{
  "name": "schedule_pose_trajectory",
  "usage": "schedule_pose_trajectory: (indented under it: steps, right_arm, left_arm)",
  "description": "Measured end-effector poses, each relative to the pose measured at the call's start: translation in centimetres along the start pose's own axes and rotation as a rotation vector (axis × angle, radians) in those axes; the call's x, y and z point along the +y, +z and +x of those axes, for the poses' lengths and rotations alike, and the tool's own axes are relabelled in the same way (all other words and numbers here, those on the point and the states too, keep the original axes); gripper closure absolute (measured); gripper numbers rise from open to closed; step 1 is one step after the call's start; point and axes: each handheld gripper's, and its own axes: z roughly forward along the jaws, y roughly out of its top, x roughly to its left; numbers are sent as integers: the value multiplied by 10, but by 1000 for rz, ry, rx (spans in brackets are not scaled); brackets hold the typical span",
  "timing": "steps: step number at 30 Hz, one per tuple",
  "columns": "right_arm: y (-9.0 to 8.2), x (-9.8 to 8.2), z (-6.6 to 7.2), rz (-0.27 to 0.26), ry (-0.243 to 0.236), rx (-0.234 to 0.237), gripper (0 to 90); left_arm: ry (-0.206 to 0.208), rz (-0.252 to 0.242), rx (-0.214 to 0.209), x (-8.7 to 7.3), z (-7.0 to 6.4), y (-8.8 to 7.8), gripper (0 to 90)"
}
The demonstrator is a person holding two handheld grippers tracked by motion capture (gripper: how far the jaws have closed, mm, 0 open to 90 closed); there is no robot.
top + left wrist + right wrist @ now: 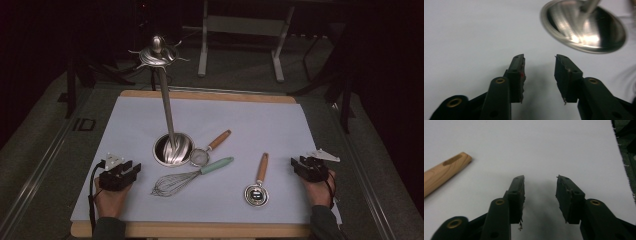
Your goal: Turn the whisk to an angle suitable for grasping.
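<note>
A steel utensil stand [164, 100] rises from a round shiny base [173, 149] [584, 27] in the middle of the white mat [250, 125], with hooks at its top [157, 54]. Beside the base lie a small strainer with a wooden handle [210, 147], a whisk with a green handle [190, 177] and a wooden-handled round tool [259, 181] [444, 171]. My left gripper [126, 172] [539, 60] rests at the mat's front left, open and empty. My right gripper [303, 165] [540, 180] rests at the front right, open, nothing between its fingers.
The mat covers a wooden table whose front edge [200, 230] runs along the bottom. Behind the table stand a metal frame [240, 30] and dark stands on a grey floor. Bare mat lies between each gripper and the utensils.
</note>
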Motion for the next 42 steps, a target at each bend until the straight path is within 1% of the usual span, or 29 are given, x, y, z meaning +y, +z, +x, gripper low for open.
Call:
schedule_pose_trajectory:
  steps: [1,2,4,5,6,7,8,9,10,11,12,14,16,17,18,19,20,22,23,24,25,26,27,29,30,31,34,36,42]
  right_arm:
    - [0,0,0,0,0,0,595]
    - [-1,-1,-2,-14,18,-1,620]
    - [-2,-1,-2,-21,20,-2,633]
    - [-2,-1,-2,-21,20,-2,633]
    - [-2,-1,-3,-27,24,2,647]
    - [-5,-2,-2,-44,20,15,662]
    - [-5,-2,-2,-44,20,15,662]
    - [-5,-1,-2,-46,28,22,677]
    - [-5,-1,-2,-46,28,22,677]
    - [-6,0,-1,-48,27,33,682]
    - [-6,0,-1,-48,27,33,682]
    - [-7,1,-1,-52,21,52,672]
    - [-7,1,-1,-55,18,63,667]
    - [-8,1,-1,-57,21,71,659]
    - [-8,1,-1,-57,21,71,659]
    - [-9,1,-1,-58,24,69,648]
    - [-9,1,-1,-58,24,69,648]
    - [-10,1,-1,-61,21,66,631]
    - [-11,1,-2,-65,33,73,614]
    - [-11,1,-2,-65,33,73,614]
    - [-13,2,-3,-77,53,88,613]
    - [-13,2,-3,-77,53,88,613]
    - [-14,2,-4,-81,58,91,611]
    - [-15,2,-6,-87,64,94,606]
    - [-15,2,-6,-87,64,94,606]
    - [-15,1,-6,-89,80,96,604]
    - [-15,1,-7,-93,90,104,604]
    - [-18,2,-10,-122,134,136,603]
    - [-19,1,-15,-129,160,133,598]
  left_arm:
    - [0,0,0,0,0,0,628]
    - [12,2,-6,0,0,0,640]
    - [31,-3,-12,-1,-2,-1,646]
    - [31,-3,-12,-1,-2,-1,652]
    - [55,-7,-9,-3,-5,-3,652]
    - [69,-11,-17,-3,-7,-4,664]
    - [69,-11,-17,-3,-7,-4,665]
    - [84,-23,-30,-4,-9,-6,667]
    - [84,-23,-30,-4,-9,-6,669]
    - [91,-31,-44,-3,-11,-10,677]
    - [91,-31,-44,-3,-11,-10,683]
    - [96,-45,-29,-2,-14,-15,688]
    - [99,-63,-51,0,-18,-22,697]
    - [119,-69,-57,1,-21,-28,727]
    - [119,-69,-57,1,-21,-28,739]
    - [135,-77,-75,1,-26,-33,744]
    - [135,-77,-75,1,-26,-33,744]
    - [152,-76,-96,-1,-31,-37,745]
    - [174,-67,-114,-4,-35,-40,758]
    - [174,-67,-114,-4,-35,-40,766]
    - [200,-60,-138,-6,-40,-43,786]
    - [200,-60,-138,-6,-40,-43,795]
    - [212,-52,-147,-8,-42,-45,795]
    - [248,-19,-169,-15,-49,-49,848]
    - [248,-19,-169,-15,-49,-49,858]
    - [270,-2,-169,-18,-53,-51,869]
    - [282,6,-165,-20,-54,-52,873]
    - [300,14,-169,-24,-56,-54,876]
    - [323,39,-194,-30,-57,-55,875]
